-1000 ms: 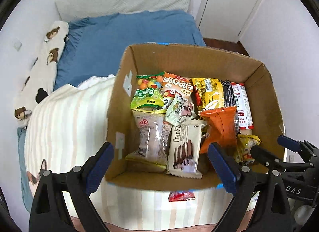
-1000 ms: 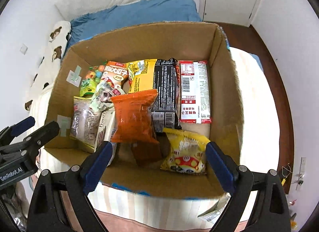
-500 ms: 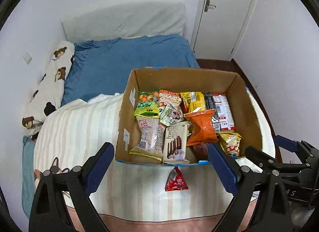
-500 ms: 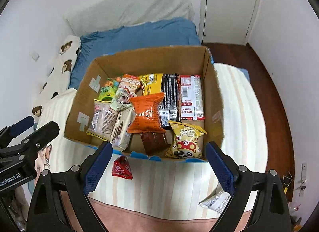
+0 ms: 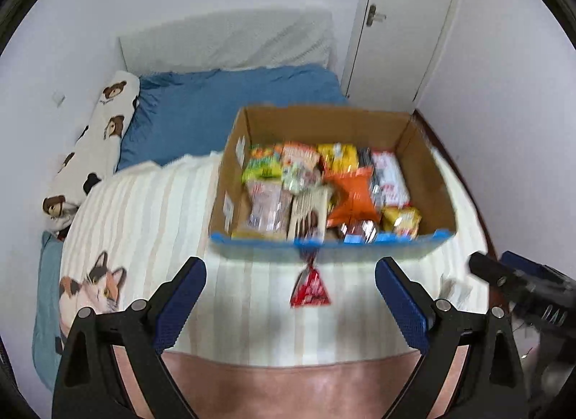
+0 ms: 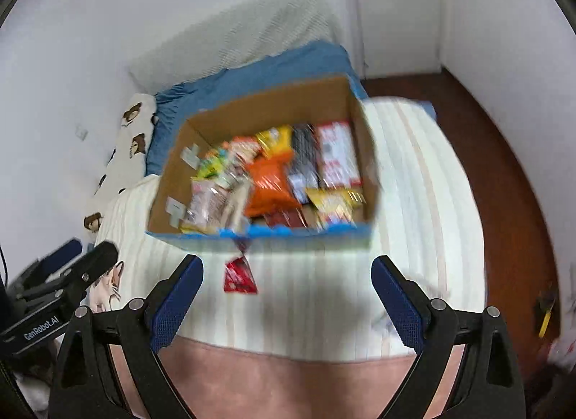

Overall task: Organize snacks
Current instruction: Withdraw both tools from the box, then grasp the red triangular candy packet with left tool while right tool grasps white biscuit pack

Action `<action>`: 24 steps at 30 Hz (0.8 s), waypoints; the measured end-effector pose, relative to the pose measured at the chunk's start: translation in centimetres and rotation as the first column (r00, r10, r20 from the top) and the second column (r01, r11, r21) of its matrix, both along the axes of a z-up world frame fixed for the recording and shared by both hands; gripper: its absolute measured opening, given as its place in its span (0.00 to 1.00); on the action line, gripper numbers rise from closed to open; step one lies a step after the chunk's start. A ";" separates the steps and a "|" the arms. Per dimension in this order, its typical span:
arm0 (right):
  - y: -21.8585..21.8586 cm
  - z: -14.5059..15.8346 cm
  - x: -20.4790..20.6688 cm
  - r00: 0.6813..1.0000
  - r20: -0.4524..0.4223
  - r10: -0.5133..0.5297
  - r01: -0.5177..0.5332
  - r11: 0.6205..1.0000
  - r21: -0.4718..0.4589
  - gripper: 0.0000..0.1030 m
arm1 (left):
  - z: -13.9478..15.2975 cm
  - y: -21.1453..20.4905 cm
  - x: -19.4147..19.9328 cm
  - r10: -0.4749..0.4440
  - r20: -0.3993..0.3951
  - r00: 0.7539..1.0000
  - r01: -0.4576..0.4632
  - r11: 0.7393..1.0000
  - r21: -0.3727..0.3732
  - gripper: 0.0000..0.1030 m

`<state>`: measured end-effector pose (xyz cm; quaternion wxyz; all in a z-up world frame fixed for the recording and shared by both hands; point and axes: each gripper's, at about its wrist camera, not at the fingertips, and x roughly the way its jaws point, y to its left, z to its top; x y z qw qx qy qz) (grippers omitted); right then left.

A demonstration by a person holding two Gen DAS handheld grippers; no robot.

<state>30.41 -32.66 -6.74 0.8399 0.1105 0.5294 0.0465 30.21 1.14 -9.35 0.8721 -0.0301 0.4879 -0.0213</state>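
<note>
The bed (image 5: 230,116) carries a striped blanket (image 5: 154,210) over its near half and a blue sheet (image 5: 223,102) toward the head. A cardboard box (image 5: 424,181) sits on the blanket near the right edge. A red packet (image 5: 310,287) lies just before the box. A bear-print pillow (image 5: 97,145) runs along the left edge.

Legible text was scarce. White lettering "GenRobot.AI" stood on the black body of the left gripper (image 6: 54,285), seen at the lower left edge of the right wrist view. Printing on the snack packets in the cardboard box (image 6: 273,109) and on the red packet (image 6: 239,276) was too blurred to read.
</note>
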 end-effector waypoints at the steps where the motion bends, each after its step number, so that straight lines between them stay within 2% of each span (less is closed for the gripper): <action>1: -1.0 -1.0 -0.1 0.999 -0.023 -0.027 0.027 1.000 0.005 0.94 | -0.7 -0.2 -0.1 0.001 -0.013 1.000 -0.001 1.000 0.009 0.94; 4: -6.0 -4.9 -0.5 0.981 -0.116 -0.155 0.162 0.986 0.047 0.94 | -4.3 -1.0 0.1 0.001 -0.090 0.996 0.001 1.000 0.017 0.94; 6: -8.8 -6.9 -0.7 0.964 -0.145 -0.224 0.234 0.971 0.053 0.93 | -6.3 -1.5 0.4 -0.002 -0.134 0.991 0.005 1.000 0.017 0.94; 8: -11.9 -9.4 -0.8 0.937 -0.193 -0.292 0.313 0.946 0.088 0.88 | -7.9 -2.0 0.4 -0.002 -0.162 0.987 0.005 1.000 0.023 0.94; 9: -12.8 -10.3 -0.8 0.927 -0.221 -0.304 0.332 0.938 0.103 0.79 | -8.6 -2.3 0.5 -0.004 -0.176 0.984 0.009 1.000 0.027 0.94; 11: -14.6 -12.6 -0.6 0.904 -0.282 -0.321 0.375 0.912 0.163 0.77 | -10.0 -2.8 0.7 -0.009 -0.207 0.978 0.014 1.000 0.024 0.94; 12: -14.8 -13.2 -0.5 0.900 -0.297 -0.320 0.379 0.910 0.168 0.77 | -10.4 -2.9 0.7 -0.008 -0.217 0.976 0.014 1.000 0.025 0.94; 15: -14.0 -15.6 0.6 0.894 -0.340 -0.290 0.343 0.933 0.106 0.80 | -12.1 -3.0 1.3 -0.006 -0.252 0.968 0.013 1.000 0.023 0.94; 19: -12.3 -18.8 1.0 0.882 -0.385 -0.272 0.321 0.944 0.070 0.78 | -13.9 -2.6 2.4 -0.005 -0.296 0.955 0.007 1.000 0.004 0.94; 20: -11.6 -18.9 1.1 0.889 -0.372 -0.266 0.301 0.953 0.039 0.77 | -14.3 -2.6 2.7 -0.014 -0.303 0.953 0.011 1.000 -0.012 0.94; 22: -9.9 -18.9 1.0 0.908 -0.345 -0.240 0.246 0.969 -0.025 0.68 | -15.3 -2.7 3.4 -0.033 -0.322 0.946 0.024 0.999 -0.033 0.94; 24: -8.1 -18.8 1.0 0.923 -0.330 -0.198 0.194 0.980 -0.043 0.68 | -16.6 -3.0 4.4 -0.054 -0.355 0.933 0.036 0.998 -0.058 0.94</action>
